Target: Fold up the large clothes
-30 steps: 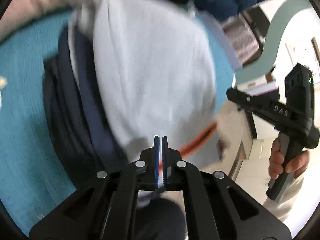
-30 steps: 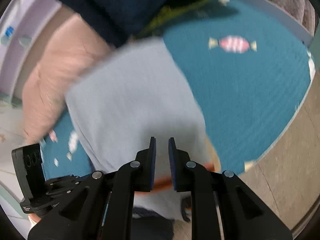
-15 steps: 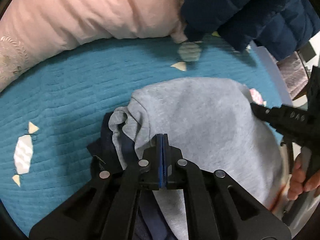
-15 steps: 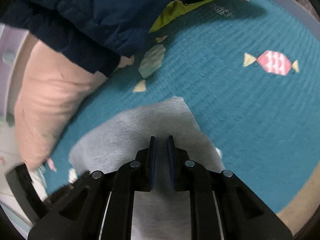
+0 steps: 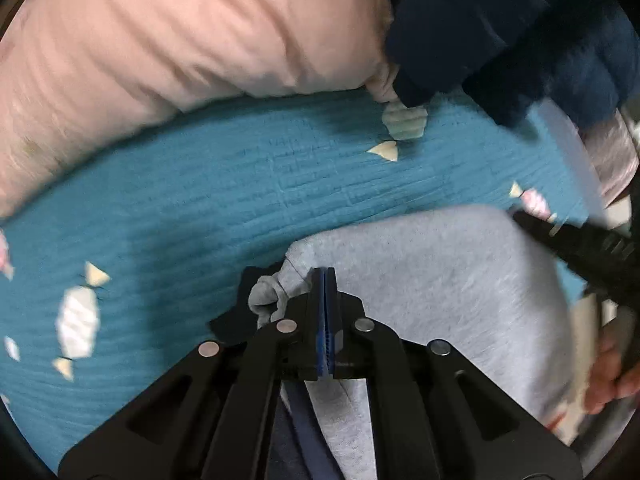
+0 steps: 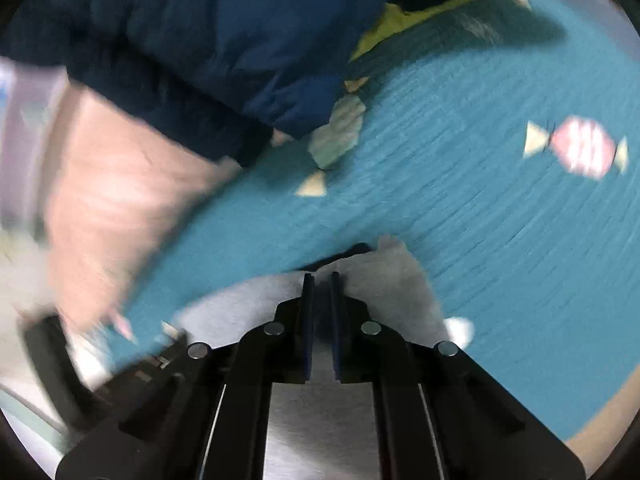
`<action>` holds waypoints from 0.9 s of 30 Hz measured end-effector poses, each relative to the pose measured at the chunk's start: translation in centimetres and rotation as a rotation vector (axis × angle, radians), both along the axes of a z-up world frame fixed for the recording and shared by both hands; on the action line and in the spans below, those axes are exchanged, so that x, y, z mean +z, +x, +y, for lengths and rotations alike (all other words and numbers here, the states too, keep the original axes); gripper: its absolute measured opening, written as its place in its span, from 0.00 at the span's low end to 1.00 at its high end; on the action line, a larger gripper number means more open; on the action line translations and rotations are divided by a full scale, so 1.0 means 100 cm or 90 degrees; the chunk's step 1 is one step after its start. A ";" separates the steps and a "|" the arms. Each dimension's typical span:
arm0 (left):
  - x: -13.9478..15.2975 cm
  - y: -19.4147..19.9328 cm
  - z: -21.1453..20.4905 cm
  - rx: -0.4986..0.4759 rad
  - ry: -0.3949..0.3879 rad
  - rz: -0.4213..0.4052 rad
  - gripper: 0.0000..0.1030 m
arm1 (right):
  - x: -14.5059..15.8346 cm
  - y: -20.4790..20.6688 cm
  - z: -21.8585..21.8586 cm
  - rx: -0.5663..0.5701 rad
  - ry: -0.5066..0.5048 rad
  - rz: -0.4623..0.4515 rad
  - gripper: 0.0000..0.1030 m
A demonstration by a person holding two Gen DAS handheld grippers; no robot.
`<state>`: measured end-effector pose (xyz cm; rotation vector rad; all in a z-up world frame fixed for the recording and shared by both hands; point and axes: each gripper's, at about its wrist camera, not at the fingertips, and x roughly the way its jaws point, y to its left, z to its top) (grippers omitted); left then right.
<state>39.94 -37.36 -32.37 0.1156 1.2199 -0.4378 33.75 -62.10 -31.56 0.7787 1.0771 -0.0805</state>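
1. A grey sweatshirt (image 5: 432, 280) lies on a teal blanket (image 5: 240, 200) that has candy pictures on it. The sweatshirt is at the near side of the blanket, on the right in the left wrist view.
2. The left gripper (image 5: 325, 276) is at the far left edge of the sweatshirt. Its blue fingers (image 5: 320, 320) are pressed flat together, with no gap. I cannot tell if any cloth is caught between them.
3. A small grey bunch of cloth (image 5: 266, 294) sticks up just to the left of those fingers. Dark blue cloth (image 5: 236, 320) peeks out from under the grey there.
4. The right gripper (image 6: 319, 280) is over the far edge of the sweatshirt (image 6: 248, 300) too. Its fingers (image 6: 306, 320) are a little apart, with a thin gap between them. They are not squeezing the cloth.
5. A corner of the grey cloth sticks out to the right of the right gripper.
6. A big pink pillow (image 5: 180, 40) lies at the far left of the blanket.
7. A dark blue puffy jacket (image 6: 200, 40) lies at the far side, touching the pillow.
8. A bit of yellow-green cloth (image 6: 392, 24) shows beside the jacket.
9. The picture from the right wrist is blurry.
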 end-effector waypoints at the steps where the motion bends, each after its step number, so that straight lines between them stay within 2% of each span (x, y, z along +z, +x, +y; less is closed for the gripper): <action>1: 0.005 -0.003 0.000 -0.007 0.001 -0.003 0.02 | 0.006 -0.006 -0.002 -0.002 0.004 -0.007 0.06; 3: 0.025 -0.014 0.007 -0.015 -0.024 -0.012 0.02 | 0.027 -0.020 -0.001 0.014 -0.028 -0.007 0.06; 4: 0.031 -0.020 0.010 -0.017 -0.038 -0.007 0.02 | 0.041 -0.032 0.003 0.031 -0.077 0.004 0.06; 5: 0.035 -0.030 0.014 -0.027 -0.054 0.012 0.02 | 0.050 -0.044 0.006 0.041 -0.119 0.031 0.12; 6: 0.034 -0.040 0.018 -0.038 -0.071 0.037 0.02 | 0.054 -0.057 0.008 0.045 -0.145 0.063 0.11; 8: 0.022 -0.055 0.020 -0.049 -0.088 0.082 0.02 | 0.050 -0.076 0.012 0.075 -0.145 0.111 0.11; 10: 0.002 -0.064 0.020 -0.052 -0.084 0.122 0.02 | 0.035 -0.092 0.020 0.106 -0.156 0.167 0.11; 13: -0.032 -0.063 0.023 -0.028 -0.121 0.119 0.02 | 0.000 -0.098 0.028 0.114 -0.178 0.182 0.11; 15: -0.035 -0.058 0.031 0.011 -0.165 0.147 0.02 | -0.012 -0.101 0.022 0.056 -0.166 0.177 0.11; 16: -0.032 -0.058 0.034 0.023 -0.162 0.157 0.02 | -0.008 -0.102 0.022 0.050 -0.162 0.172 0.11; 18: -0.019 -0.065 0.034 0.011 -0.108 0.158 0.02 | 0.011 -0.112 0.022 0.054 -0.133 0.161 0.11; 19: -0.013 -0.070 0.035 0.000 -0.101 0.157 0.02 | 0.019 -0.118 0.023 0.047 -0.123 0.165 0.12; 21: -0.004 -0.072 0.036 -0.004 -0.130 0.174 0.03 | 0.034 -0.127 0.027 0.053 -0.124 0.154 0.12; 23: 0.009 -0.074 0.036 -0.021 -0.174 0.185 0.03 | 0.052 -0.127 0.040 0.075 -0.141 0.108 0.12; 27: 0.020 -0.073 0.022 -0.041 -0.192 0.164 0.03 | 0.074 -0.118 0.063 0.091 -0.112 0.036 0.12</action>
